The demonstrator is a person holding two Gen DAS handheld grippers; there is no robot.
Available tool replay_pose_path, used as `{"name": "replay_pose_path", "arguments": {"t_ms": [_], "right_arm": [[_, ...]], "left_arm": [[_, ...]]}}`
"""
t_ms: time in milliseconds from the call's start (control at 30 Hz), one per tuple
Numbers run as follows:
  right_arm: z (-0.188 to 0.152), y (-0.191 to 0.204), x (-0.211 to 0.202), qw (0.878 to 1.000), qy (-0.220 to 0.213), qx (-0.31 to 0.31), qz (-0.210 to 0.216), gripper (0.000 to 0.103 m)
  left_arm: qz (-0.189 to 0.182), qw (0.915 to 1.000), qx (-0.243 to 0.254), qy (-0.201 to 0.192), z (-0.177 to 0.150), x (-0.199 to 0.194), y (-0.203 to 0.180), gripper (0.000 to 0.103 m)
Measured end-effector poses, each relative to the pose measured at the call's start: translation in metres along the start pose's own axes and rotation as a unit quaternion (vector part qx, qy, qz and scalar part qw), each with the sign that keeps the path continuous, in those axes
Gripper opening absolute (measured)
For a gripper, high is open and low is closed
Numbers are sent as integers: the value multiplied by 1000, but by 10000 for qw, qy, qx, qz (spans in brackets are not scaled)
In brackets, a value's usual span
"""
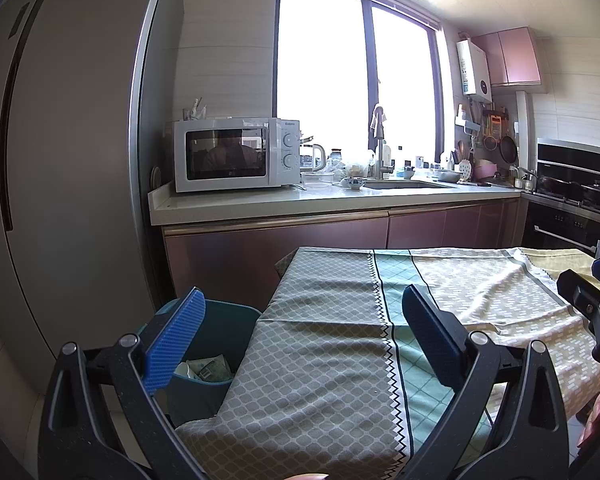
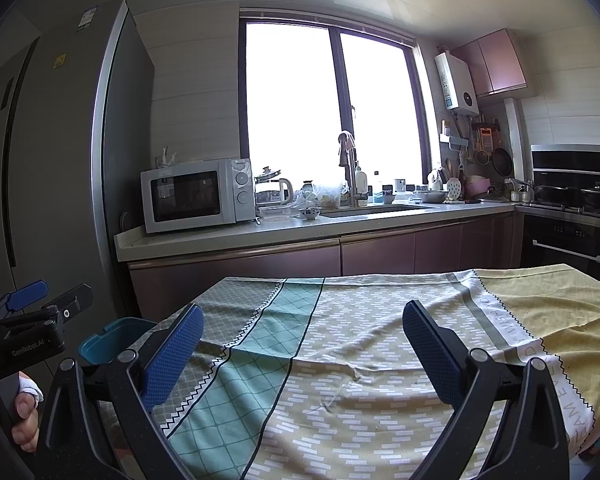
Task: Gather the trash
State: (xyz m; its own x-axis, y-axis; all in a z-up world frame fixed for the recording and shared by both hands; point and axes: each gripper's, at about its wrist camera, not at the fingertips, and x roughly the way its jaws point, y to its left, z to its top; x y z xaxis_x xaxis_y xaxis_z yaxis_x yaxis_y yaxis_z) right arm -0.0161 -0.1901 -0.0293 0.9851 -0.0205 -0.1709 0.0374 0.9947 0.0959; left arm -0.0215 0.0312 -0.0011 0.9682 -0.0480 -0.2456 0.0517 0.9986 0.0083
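Note:
A teal trash bin [image 1: 220,356] stands on the floor at the table's left edge, with crumpled paper trash [image 1: 208,368] inside; its rim also shows in the right wrist view [image 2: 112,340]. My left gripper [image 1: 304,344] is open and empty, over the table's left edge, its left finger above the bin. My right gripper [image 2: 304,352] is open and empty above the patterned tablecloth [image 2: 340,360]. The right gripper shows at the right edge of the left wrist view [image 1: 592,296], and the left gripper at the left of the right wrist view [image 2: 36,304]. No trash shows on the cloth.
A tall grey fridge [image 1: 60,160] stands on the left. The kitchen counter [image 1: 300,200] behind the table holds a microwave [image 1: 236,154], a kettle, bowls and a sink with a faucet. An oven and stove [image 1: 572,200] are at the right.

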Motion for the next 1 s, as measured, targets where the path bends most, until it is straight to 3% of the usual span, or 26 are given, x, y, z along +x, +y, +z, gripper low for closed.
{"name": "replay_pose_path", "arguments": {"t_ms": [1000], "right_arm": [[-3, 2, -1, 10000, 33, -2, -20, 96]], "left_arm": [[-11, 10000, -3, 33, -2, 1, -7, 97]]}}
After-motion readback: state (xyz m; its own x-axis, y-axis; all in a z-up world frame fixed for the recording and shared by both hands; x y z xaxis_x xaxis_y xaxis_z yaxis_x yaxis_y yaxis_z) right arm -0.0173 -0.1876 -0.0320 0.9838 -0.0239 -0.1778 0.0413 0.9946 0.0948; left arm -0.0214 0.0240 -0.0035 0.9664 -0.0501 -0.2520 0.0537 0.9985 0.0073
